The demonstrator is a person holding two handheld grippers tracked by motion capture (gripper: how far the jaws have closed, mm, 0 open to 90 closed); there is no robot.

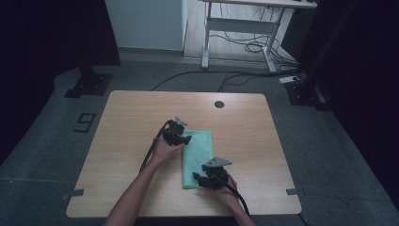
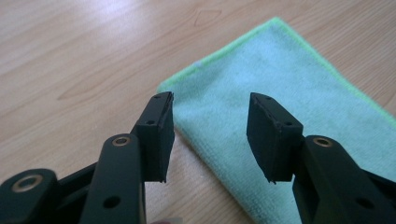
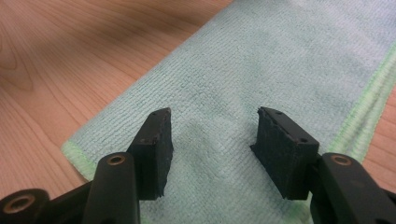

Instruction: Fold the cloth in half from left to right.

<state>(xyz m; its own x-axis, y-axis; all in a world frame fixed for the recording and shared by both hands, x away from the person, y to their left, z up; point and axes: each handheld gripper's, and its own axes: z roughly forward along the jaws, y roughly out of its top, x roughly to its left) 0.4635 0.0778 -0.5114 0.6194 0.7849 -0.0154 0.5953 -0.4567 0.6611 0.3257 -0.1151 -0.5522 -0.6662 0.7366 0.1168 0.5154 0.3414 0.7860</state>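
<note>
At the near edge of the wooden surface [image 1: 141, 113], a person's two forearms reach in from below, each hand holding a set of black tongs. The right tongs [image 1: 198, 178] sit closest, low over the near end of a folded mint-green microfibre cloth [image 1: 197, 157]; in the right gripper view the jaws stand about half open with nothing between them, the cloth [image 3: 261, 60] spread flat beneath. A little farther in, the left tongs [image 1: 187, 140] hover at the cloth's far left edge, also about half open and holding nothing; in the left gripper view a stitched corner of the cloth [image 2: 280, 84] lies just beyond the jaws. The cloth rests near the middle of the surface, a long narrow rectangle with a brighter green hem. It looks light, soft and limp, so it will likely sag and drape when lifted, and is neither slippery nor fragile. A corner or a hemmed edge seems the best place to pinch, taking all the folded layers together. Beyond the surface lie grey floor, cables and a desk frame [image 1: 240, 28].
</note>
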